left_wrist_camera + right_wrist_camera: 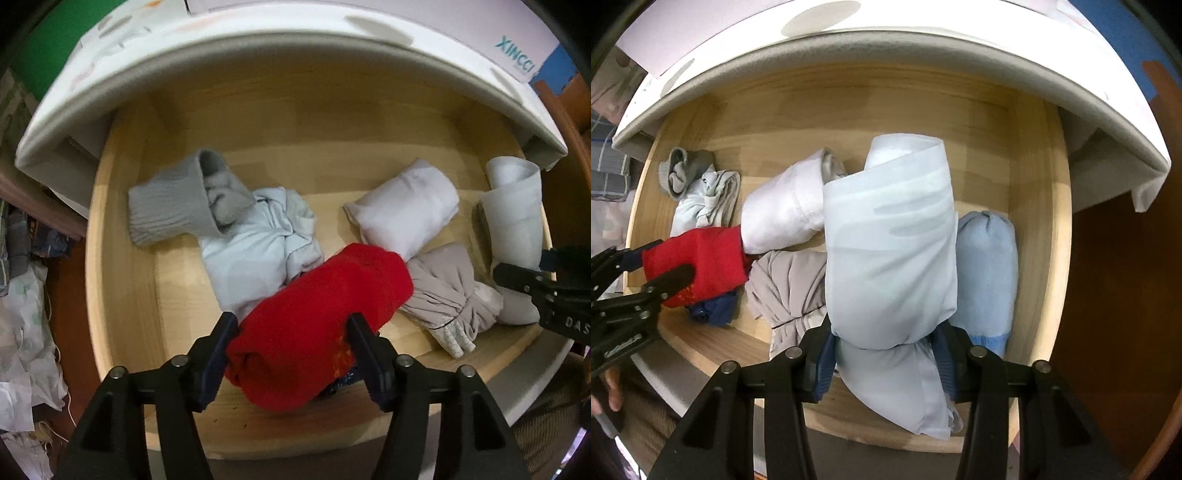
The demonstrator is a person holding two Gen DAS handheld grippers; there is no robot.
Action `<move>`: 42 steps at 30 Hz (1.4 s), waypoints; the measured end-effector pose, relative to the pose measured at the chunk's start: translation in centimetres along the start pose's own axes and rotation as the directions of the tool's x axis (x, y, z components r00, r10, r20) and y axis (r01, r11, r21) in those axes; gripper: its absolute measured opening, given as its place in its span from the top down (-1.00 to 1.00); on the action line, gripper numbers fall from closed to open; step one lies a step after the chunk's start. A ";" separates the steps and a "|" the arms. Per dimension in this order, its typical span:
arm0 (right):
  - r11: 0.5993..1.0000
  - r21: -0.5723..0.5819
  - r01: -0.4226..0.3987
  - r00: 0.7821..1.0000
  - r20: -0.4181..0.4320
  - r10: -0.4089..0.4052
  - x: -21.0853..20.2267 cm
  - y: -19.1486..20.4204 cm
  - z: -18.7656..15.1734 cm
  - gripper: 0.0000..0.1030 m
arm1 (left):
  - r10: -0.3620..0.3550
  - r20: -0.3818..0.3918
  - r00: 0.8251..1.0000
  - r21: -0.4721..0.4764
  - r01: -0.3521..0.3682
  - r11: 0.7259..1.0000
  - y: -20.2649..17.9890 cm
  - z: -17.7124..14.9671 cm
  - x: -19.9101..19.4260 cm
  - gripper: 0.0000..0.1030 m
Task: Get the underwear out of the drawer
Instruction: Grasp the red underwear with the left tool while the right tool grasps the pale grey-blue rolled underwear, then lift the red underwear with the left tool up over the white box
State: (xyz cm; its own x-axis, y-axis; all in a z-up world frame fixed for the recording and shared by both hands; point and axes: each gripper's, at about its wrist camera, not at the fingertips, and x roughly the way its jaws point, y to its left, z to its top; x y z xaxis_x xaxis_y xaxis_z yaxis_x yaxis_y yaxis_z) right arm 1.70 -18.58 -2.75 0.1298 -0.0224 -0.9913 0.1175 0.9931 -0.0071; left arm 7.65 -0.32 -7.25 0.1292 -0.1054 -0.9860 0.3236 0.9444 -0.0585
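Left claw (291, 363): we're clamping the red roll (317, 328) between both fingers, lower centre of the left wrist view. A dark blue piece (714, 308) is sitting under it, showing at lower left of the right wrist view.

Right claw (884, 363): we're gripping the pale blue-white roll (890, 251) near its lower end, centre of the right wrist view; the roll is standing tall and filling the middle of the frame.

Everything is sitting inside the wooden drawer (122, 266), pulled out from under the white top (258, 70).

Around the red roll in the left wrist view:
- light blue crumpled garment (258, 247) touching it at upper left
- grey ribbed sock bundle (173, 199) lying on that garment's upper left edge
- white roll (406, 206) touching it at upper right
- beige crumpled garment (443, 291) just to its right

Right wrist view: light blue sock roll (988, 273) is lying just right of the gripped roll, against the drawer's right wall.

Which of these are underwear, we can't tell for certain.
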 end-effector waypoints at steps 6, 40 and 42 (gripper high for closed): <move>0.997 0.052 -0.060 0.998 -0.002 0.060 -0.1 -1.0 0.2 0.18 | -0.031 -0.053 0.998 -0.035 0.029 0.999 0.6 0.6 1.4 -0.31; 0.991 0.124 -0.053 0.998 0.021 0.051 -0.4 -1.5 0.1 0.18 | 0.000 0.206 0.979 -0.094 0.020 0.995 -1.0 -3.1 -4.3 0.22; 0.991 0.128 -0.050 0.999 0.022 0.047 -0.5 -1.6 0.0 0.18 | 0.010 0.215 0.976 -0.098 0.011 0.995 -0.8 -3.1 -5.7 0.22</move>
State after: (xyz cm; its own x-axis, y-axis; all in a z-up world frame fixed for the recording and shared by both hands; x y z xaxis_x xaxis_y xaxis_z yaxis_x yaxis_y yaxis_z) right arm 1.48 -20.13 -2.27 0.1571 0.0218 -0.9873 0.2361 0.9699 0.0590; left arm 3.73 0.53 -2.03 0.3314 -0.1604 -0.9297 0.2319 0.9691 -0.0845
